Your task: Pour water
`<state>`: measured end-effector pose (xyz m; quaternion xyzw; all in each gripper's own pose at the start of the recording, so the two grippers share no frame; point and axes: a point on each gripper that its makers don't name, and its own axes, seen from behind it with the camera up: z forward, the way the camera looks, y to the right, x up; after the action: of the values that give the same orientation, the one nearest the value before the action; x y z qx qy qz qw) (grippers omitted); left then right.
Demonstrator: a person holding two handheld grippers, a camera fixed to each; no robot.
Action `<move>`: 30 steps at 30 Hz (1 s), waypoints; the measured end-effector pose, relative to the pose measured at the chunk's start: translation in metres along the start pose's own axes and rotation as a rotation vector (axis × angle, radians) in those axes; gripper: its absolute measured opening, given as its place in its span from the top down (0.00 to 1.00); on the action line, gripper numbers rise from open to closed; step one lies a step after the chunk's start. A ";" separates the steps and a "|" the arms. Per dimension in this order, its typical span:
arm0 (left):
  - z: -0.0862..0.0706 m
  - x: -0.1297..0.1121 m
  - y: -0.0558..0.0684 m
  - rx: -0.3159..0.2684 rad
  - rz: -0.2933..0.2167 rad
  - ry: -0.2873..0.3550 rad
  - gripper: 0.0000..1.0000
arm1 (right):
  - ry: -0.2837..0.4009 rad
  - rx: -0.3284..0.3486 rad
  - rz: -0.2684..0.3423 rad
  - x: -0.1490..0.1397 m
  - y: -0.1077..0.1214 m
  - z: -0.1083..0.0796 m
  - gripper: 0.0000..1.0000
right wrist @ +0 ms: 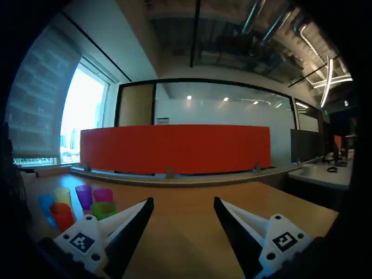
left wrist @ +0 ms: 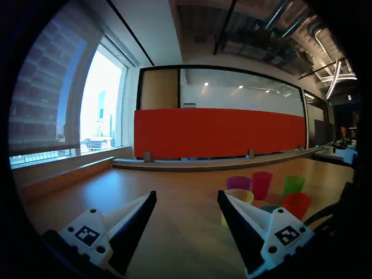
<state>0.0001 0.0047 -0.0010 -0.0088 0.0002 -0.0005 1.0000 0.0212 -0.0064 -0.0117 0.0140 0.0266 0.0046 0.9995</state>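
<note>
Left gripper point(left wrist: 186, 192) gapes wide over the wooden table point(left wrist: 186, 242) — the cluster of tapered translucent plastic cups point(left wrist: 262, 183) stands outside its gap, partly behind one white finger point(left wrist: 251, 223), short of the long red divider panel point(left wrist: 218, 132). Right gripper point(right wrist: 182, 199) likewise wide.

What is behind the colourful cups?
Bare wooden table, then a long red board. The left hand-held gripper hides part of the yellow cup.
</note>
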 end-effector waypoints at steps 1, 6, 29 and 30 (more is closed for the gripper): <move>0.000 0.000 0.000 0.000 0.000 0.000 0.02 | -0.001 -0.002 0.002 -0.001 0.001 0.000 0.00; 0.000 0.000 0.000 0.000 0.000 0.000 0.02 | -0.005 -0.004 0.009 -0.006 0.003 0.000 0.00; 0.000 0.001 0.000 0.000 0.000 0.000 0.02 | -0.038 -0.020 0.001 -0.018 0.006 0.004 0.00; 0.000 0.001 0.000 0.000 0.000 0.000 0.02 | -0.041 -0.021 -0.003 -0.019 0.006 0.004 0.00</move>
<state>0.0006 0.0043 -0.0013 -0.0087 0.0002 -0.0004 1.0000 0.0025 -0.0009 -0.0066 0.0035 0.0059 0.0033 1.0000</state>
